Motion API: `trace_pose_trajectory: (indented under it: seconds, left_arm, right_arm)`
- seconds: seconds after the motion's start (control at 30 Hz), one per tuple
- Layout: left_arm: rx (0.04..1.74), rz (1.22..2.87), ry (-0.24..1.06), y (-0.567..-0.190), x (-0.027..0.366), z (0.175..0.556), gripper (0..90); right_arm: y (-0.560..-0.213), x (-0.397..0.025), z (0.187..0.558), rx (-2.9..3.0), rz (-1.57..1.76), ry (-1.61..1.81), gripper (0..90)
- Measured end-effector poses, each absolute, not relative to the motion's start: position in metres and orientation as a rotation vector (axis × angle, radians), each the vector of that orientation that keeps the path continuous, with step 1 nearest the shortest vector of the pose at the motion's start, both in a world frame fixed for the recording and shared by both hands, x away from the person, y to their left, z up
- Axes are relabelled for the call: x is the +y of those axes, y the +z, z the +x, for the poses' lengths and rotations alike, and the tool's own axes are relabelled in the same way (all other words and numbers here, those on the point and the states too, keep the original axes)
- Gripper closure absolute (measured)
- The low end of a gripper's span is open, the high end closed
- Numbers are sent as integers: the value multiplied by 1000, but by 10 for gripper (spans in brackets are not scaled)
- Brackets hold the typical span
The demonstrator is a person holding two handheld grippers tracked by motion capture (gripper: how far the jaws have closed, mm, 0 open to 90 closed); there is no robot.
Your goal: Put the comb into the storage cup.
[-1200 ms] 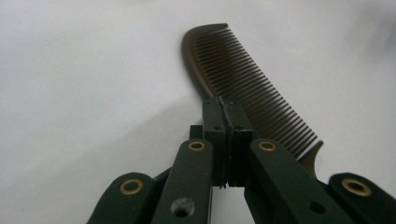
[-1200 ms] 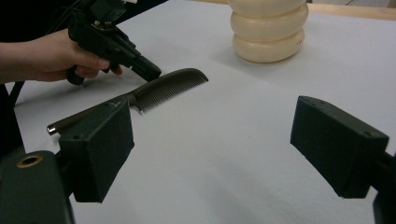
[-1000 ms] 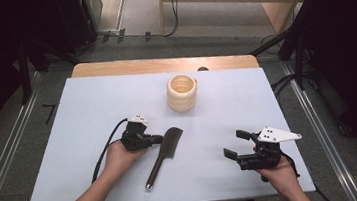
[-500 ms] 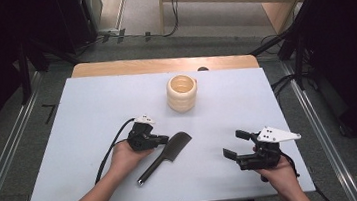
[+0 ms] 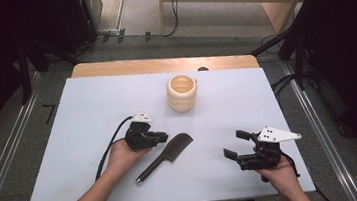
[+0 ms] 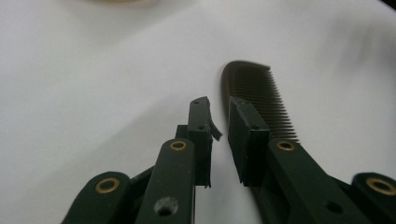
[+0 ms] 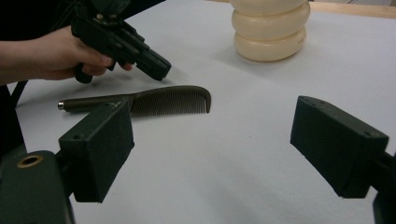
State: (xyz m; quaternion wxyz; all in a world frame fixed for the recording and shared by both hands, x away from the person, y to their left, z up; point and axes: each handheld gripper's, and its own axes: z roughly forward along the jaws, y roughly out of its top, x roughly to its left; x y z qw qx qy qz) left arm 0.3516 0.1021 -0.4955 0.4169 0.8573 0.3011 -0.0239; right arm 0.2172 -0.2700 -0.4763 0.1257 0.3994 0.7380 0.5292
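From the high view, the dark comb (image 5: 166, 155) is lying flat on the white desk (image 5: 76, 106), slanted, just beside the left claw (image 5: 160, 137), whose jaws are nearly together and holding nothing. The right claw (image 5: 232, 149) is gaping wide, empty, well apart from the comb. In the left gripper view, the comb's fine teeth (image 6: 275, 109) are showing past the narrow gap. In the right gripper view, the comb (image 7: 140, 101) is lying with its metal-tipped handle pointing left, a cream ribbed cup (image 7: 271, 28) beyond it.

1. In the left gripper view, the comb's (image 6: 261, 100) handle is hidden behind the jaws.
2. The cream holder (image 6: 122, 1) is cut off by the top edge there (a mere sliver).
3. In the right gripper view, the holder's (image 7: 271, 28) rim is cropped.
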Motion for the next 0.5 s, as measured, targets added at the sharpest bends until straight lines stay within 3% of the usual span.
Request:
trace_pose_trajectory:
  seconds: [0.13, 0.4, 0.5]
  left_arm:
    - [736, 2125, -50, -484, 108, 347, 693]
    - [717, 2100, -102, -469, 120, 337, 428]
    - [723, 2079, -121, -466, 128, 332, 391]
  right_arm:
    - [-477, -271, 217, 2155, 1171, 1533, 117]
    - [-478, -270, 218, 2179, 1177, 1522, 117]
    - [-479, -270, 218, 2185, 1180, 1519, 117]
